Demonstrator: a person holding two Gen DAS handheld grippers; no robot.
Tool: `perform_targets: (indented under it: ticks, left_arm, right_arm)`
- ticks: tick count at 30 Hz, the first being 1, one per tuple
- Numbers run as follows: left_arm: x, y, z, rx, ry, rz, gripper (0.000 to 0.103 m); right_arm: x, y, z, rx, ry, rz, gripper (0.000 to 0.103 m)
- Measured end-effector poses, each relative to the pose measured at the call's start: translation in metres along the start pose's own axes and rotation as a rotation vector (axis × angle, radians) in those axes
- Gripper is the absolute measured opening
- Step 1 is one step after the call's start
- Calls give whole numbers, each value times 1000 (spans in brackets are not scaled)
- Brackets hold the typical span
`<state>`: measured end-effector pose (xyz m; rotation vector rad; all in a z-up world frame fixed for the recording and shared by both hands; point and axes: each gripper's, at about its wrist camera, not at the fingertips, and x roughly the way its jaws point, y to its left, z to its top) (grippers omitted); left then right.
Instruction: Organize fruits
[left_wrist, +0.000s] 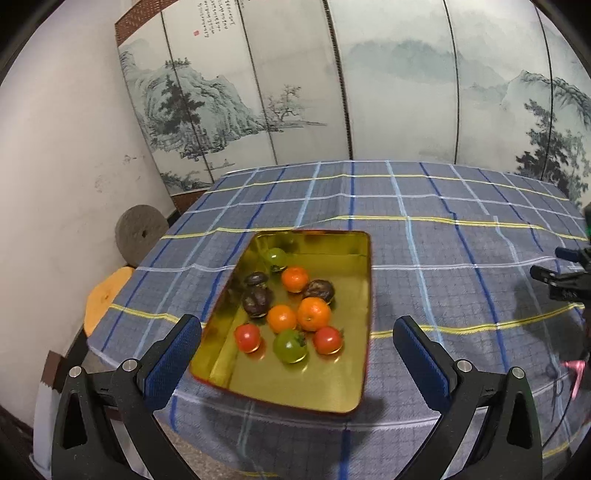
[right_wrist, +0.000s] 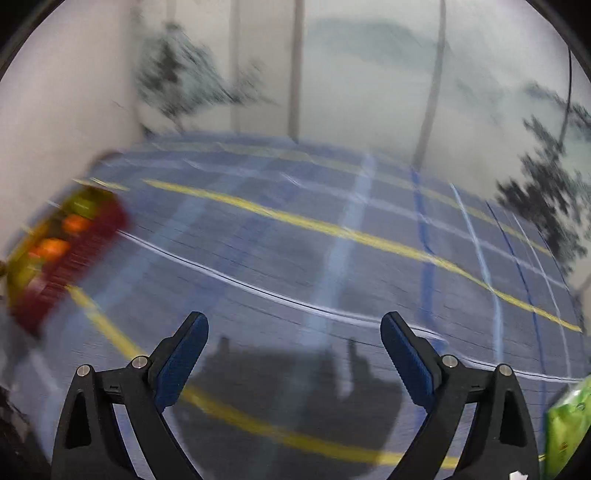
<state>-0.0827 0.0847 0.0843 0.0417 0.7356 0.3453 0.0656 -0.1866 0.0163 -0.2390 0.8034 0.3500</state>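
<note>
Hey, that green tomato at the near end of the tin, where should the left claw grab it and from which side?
Take the green tomato across its round middle, coming down from above. It sits low in the gold tin, so the walls block a sideways approach. Red tomatoes flank it closely, so place the left claw fingers front and back, where the tin floor looks bare, probably the safest fit.

Tray (left_wrist: 343, 391) glossy gold metal; tablecloth (left_wrist: 424, 229) matt woven plaid cloth; fruits (left_wrist: 291, 317) smooth, shiny.
</note>
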Motion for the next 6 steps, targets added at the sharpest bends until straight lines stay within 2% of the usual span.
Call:
perform_targets:
  ticks: [4,6]
  left_arm:
    - [7,-9,7,0,5,-9,103]
    - [10,-13,11,6,21,11,103]
  right_arm:
    - [39,-51,-1,69,104,-41,93]
    - [55,-69,-3,101,139,-49,93]
